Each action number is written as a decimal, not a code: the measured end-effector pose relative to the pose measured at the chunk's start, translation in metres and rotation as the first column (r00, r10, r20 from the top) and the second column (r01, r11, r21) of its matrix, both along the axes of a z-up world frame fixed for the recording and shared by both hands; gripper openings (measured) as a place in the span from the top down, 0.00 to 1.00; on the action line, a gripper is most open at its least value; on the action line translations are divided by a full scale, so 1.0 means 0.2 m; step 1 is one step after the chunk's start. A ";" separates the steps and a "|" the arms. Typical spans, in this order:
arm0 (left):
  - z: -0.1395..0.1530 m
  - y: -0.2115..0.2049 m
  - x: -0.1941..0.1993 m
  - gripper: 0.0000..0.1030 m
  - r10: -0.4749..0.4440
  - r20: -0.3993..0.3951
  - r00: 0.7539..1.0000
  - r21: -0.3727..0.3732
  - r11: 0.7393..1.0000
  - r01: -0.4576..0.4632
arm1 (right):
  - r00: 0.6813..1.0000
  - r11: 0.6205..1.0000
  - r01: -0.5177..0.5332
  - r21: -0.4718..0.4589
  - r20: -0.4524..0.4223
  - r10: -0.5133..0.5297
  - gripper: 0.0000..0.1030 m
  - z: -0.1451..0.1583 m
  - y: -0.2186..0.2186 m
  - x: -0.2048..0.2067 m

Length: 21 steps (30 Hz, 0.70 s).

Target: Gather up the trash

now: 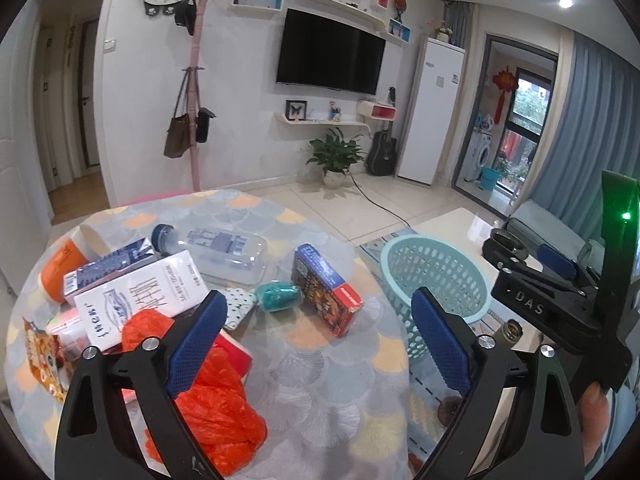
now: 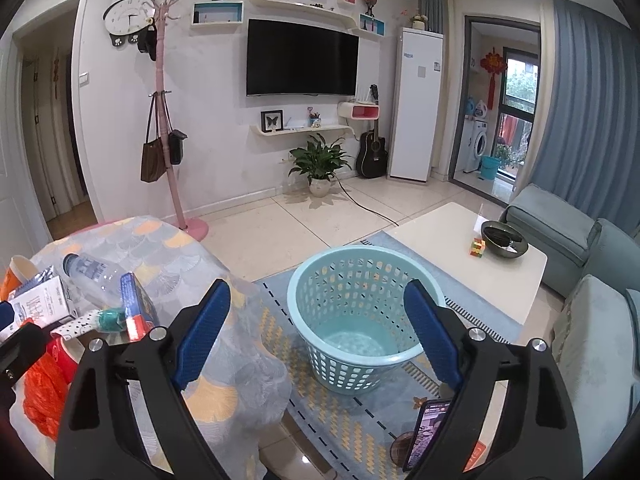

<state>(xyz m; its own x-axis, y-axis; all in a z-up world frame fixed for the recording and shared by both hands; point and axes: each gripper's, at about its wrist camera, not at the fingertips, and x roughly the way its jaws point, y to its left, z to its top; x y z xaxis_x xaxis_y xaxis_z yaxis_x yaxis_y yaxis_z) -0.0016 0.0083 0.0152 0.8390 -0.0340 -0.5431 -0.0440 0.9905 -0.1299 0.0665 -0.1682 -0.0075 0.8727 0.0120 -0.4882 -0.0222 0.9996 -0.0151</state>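
Trash lies on the round table [image 1: 328, 364]: an orange plastic bag [image 1: 216, 400], a white carton [image 1: 140, 300], a clear bottle [image 1: 224, 252], a dark box with a red end [image 1: 326, 290], a teal wrapper [image 1: 278, 297] and an orange cup [image 1: 66, 264]. My left gripper [image 1: 320, 340] is open and empty above the table, its left finger over the bag. A light blue basket [image 2: 360, 320] stands on the floor right of the table and looks empty. My right gripper [image 2: 320, 332] is open and empty, above the basket's near side. It also shows in the left wrist view [image 1: 560, 300].
A white coffee table [image 2: 480, 264] with a dark bowl [image 2: 504, 240] stands behind the basket, a grey-blue sofa [image 2: 580, 280] to the right. A phone [image 2: 428, 432] lies low at the front. A pink coat rack [image 2: 172, 152] stands behind the table.
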 end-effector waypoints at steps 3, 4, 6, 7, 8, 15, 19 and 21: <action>0.00 0.02 -0.02 0.10 0.008 0.007 1.000 -0.011 1.000 -0.008 | 1.000 1.000 -0.007 0.001 0.001 0.007 0.18 0.00 0.02 -0.02; 0.00 0.03 -0.03 0.10 0.012 0.011 1.000 -0.015 1.000 -0.011 | 1.000 1.000 -0.007 -0.003 0.001 0.007 0.18 0.00 0.02 -0.03; 0.00 0.03 -0.03 0.10 0.011 0.016 1.000 -0.020 1.000 -0.010 | 1.000 1.000 -0.014 -0.006 0.002 0.014 0.18 0.01 0.04 -0.04; 0.00 0.04 -0.03 0.10 0.011 0.022 1.000 -0.020 1.000 -0.011 | 1.000 1.000 -0.014 -0.005 0.004 0.014 0.18 0.01 0.04 -0.05; 0.00 0.04 -0.04 0.10 0.013 0.025 1.000 -0.016 1.000 -0.012 | 1.000 1.000 -0.016 -0.003 0.004 0.016 0.18 0.01 0.04 -0.04; 0.01 0.06 -0.05 0.10 0.014 0.035 0.999 -0.024 1.000 -0.013 | 1.000 1.000 -0.026 0.008 0.001 0.026 0.18 0.01 0.06 -0.04; 0.00 0.06 -0.05 0.10 0.009 0.040 0.999 -0.031 0.999 -0.008 | 0.999 0.999 -0.035 0.006 -0.003 0.035 0.18 0.01 0.06 -0.05; 0.00 0.06 -0.04 0.10 0.008 0.041 0.999 -0.032 0.999 -0.007 | 0.999 0.999 -0.039 0.004 0.000 0.039 0.18 0.01 0.07 -0.05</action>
<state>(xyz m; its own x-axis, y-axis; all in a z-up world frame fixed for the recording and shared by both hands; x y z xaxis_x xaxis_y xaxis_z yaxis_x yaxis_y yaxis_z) -0.0101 0.0195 0.0160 0.8611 -0.0440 -0.5065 -0.0455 0.9856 -0.1630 0.0563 -0.1550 -0.0056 0.8715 0.0478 -0.4880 -0.0612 0.9981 -0.0115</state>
